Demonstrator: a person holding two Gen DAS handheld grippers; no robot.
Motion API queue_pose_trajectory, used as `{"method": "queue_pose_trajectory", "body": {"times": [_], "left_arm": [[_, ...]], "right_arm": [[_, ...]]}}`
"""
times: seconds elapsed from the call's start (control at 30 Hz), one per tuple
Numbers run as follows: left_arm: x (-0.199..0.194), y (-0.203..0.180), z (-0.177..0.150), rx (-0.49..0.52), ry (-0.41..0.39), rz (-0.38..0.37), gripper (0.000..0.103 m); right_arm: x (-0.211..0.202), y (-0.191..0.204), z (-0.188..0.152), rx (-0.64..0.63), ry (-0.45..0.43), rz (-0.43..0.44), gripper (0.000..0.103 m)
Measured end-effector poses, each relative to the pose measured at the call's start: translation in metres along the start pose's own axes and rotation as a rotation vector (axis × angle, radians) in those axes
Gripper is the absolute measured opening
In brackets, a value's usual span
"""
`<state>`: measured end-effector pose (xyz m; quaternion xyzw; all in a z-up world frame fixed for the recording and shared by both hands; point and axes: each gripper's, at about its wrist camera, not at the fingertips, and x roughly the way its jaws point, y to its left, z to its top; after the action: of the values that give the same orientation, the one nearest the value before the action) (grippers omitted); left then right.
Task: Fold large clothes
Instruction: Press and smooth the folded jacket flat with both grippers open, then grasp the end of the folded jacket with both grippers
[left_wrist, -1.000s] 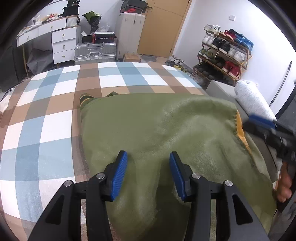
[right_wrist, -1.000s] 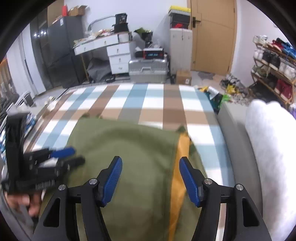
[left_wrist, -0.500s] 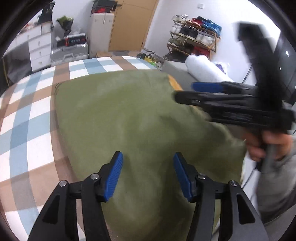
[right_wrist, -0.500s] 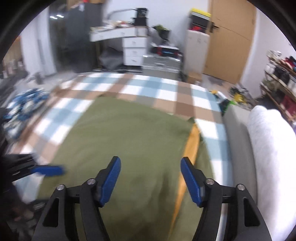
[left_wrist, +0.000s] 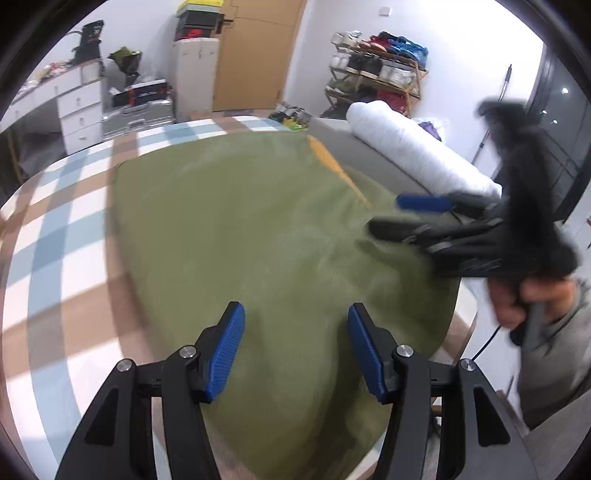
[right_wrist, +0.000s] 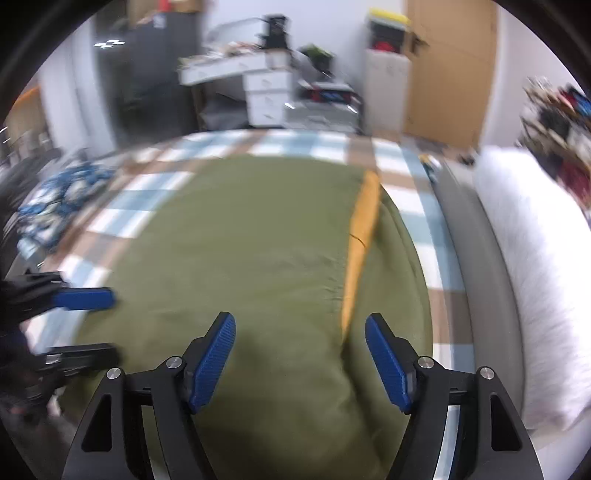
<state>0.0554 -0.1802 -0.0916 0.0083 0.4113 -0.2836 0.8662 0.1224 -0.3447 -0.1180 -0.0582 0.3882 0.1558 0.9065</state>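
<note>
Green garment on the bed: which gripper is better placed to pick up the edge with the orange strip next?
Probably right. The right gripper, jaws opening with nothing between them, hangs beside the orange strip of the green garment. The left gripper sits over plain cloth, farther from it.

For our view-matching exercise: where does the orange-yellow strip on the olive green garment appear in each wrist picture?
Left wrist: orange-yellow strip upper centre-right, at the olive green garment's far right edge.
Right wrist: strip right of centre, running from the far edge toward the camera.
Shared landmark: white fluffy roll.
</note>
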Motion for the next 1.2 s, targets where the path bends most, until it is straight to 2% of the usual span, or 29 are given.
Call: {"method": "queue_pose_trajectory", "body": {"times": [0.07,0.13,0.2,0.27,0.3,0.37,0.53,0.6,0.7,0.73,0.77,0.87,0.97,1.03,1.1,1.17,1.2], "left_arm": [[-0.002,0.008,-0.008,-0.038,-0.024,-0.019,0.052],[0.003,0.012,-0.005,-0.077,-0.029,-0.037,0.052],[0.010,0.010,-0.002,-0.070,-0.042,-0.023,0.052],[0.019,0.004,-0.001,-0.039,-0.056,0.011,0.052],[0.021,0.001,-0.001,-0.018,-0.064,0.034,0.052],[0.015,-0.002,-0.002,-0.014,-0.062,0.051,0.053],[-0.017,0.012,-0.013,-0.080,-0.049,-0.039,0.053],[-0.017,0.012,-0.020,-0.086,-0.040,-0.037,0.052],[-0.009,0.008,-0.024,-0.070,-0.041,-0.006,0.053],[-0.008,0.006,-0.024,-0.067,-0.045,0.000,0.056],[-0.005,0.004,-0.023,-0.062,-0.049,0.000,0.057],[-0.004,0.002,-0.024,-0.048,-0.055,0.007,0.058],[-0.012,0.003,-0.025,-0.047,-0.061,0.012,0.058],[-0.021,0.013,-0.024,-0.094,-0.083,0.000,0.059],[-0.028,0.035,-0.023,-0.208,-0.112,-0.021,0.059],[-0.025,0.060,-0.022,-0.336,-0.116,-0.049,0.059],[-0.021,0.067,-0.022,-0.368,-0.104,-0.051,0.059]], "right_arm": [[-0.012,0.011,-0.003,-0.058,-0.033,0.042,0.073],[-0.004,0.019,-0.010,-0.065,-0.019,0.064,0.073],[0.018,0.021,-0.019,-0.056,0.014,0.038,0.073],[0.023,0.019,-0.026,-0.077,-0.058,0.010,0.073],[0.022,0.015,-0.027,-0.070,-0.069,-0.033,0.074],[0.019,0.002,-0.029,-0.018,-0.066,-0.052,0.074],[0.009,-0.015,-0.035,0.013,-0.037,-0.102,0.076],[0.001,-0.016,-0.033,0.046,-0.040,-0.087,0.076],[-0.018,-0.004,-0.027,0.043,-0.101,0.045,0.076],[-0.020,0.007,-0.025,0.006,-0.122,0.101,0.076],[-0.015,0.016,-0.023,-0.027,-0.113,0.120,0.076],[0.013,0.026,-0.029,-0.086,-0.026,0.061,0.076],[-0.002,0.009,-0.029,-0.035,-0.046,0.067,0.076],[-0.016,-0.012,-0.028,0.037,-0.072,0.017,0.081],[-0.023,-0.035,-0.029,0.119,-0.077,-0.015,0.083],[-0.018,-0.058,-0.036,0.213,-0.032,-0.067,0.083],[-0.014,-0.063,-0.040,0.235,-0.016,-0.070,0.083]]}}
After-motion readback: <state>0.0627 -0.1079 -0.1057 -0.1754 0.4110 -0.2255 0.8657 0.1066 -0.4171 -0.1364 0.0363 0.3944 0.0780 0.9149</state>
